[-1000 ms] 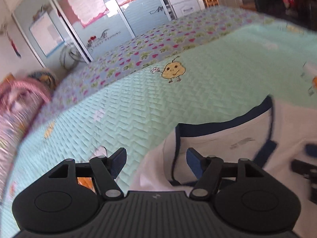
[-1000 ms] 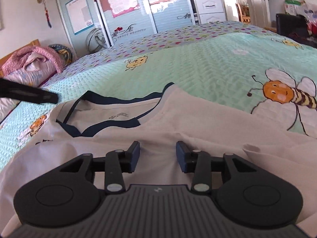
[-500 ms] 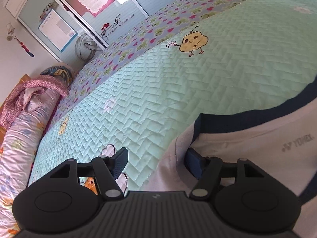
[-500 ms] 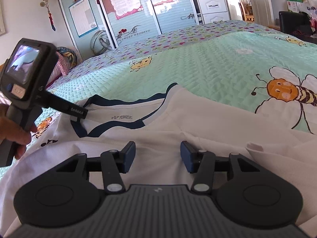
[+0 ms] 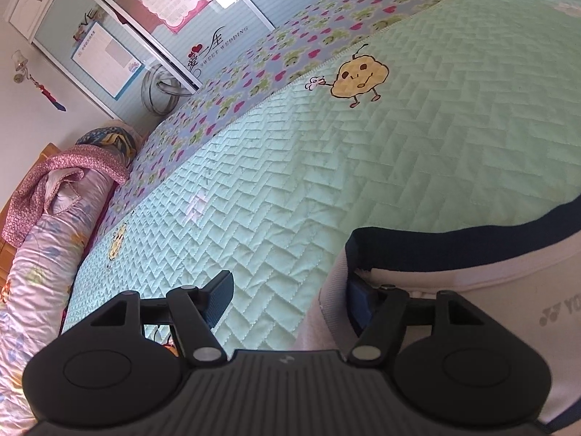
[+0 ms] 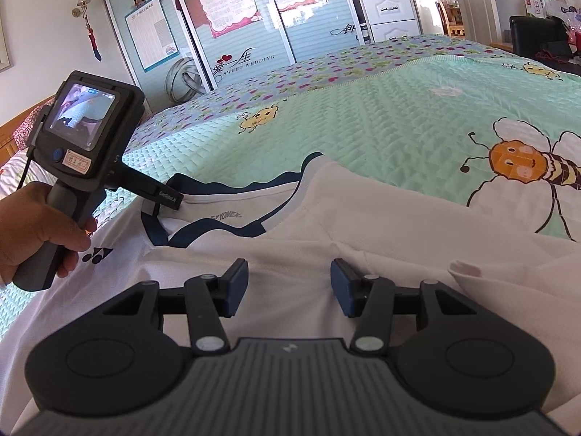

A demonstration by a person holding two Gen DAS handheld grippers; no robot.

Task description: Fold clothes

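A white T-shirt (image 6: 381,225) with a navy collar (image 6: 214,230) lies on the green quilted bed. In the left wrist view the shirt (image 5: 501,290) fills the lower right. My left gripper (image 5: 290,296) is open, astride the collar's left end (image 5: 354,247): the right finger sits inside the neck opening, the left finger over bare quilt. In the right wrist view the left gripper (image 6: 159,200) shows held in a hand, its tip at the collar. My right gripper (image 6: 289,281) is open and empty, low over the shirt's chest.
The green quilt (image 5: 399,167) with cartoon prints stretches far beyond the shirt. A floral sheet border (image 5: 276,65) and wardrobe doors (image 6: 232,29) lie behind. Rolled bedding (image 5: 40,247) lies along the left edge. A bee print (image 6: 523,163) is right of the shirt.
My left gripper moved in to the collar's left end, and its right finger slid inside the neck opening. My right gripper stayed over the chest, its jaws a little wider.
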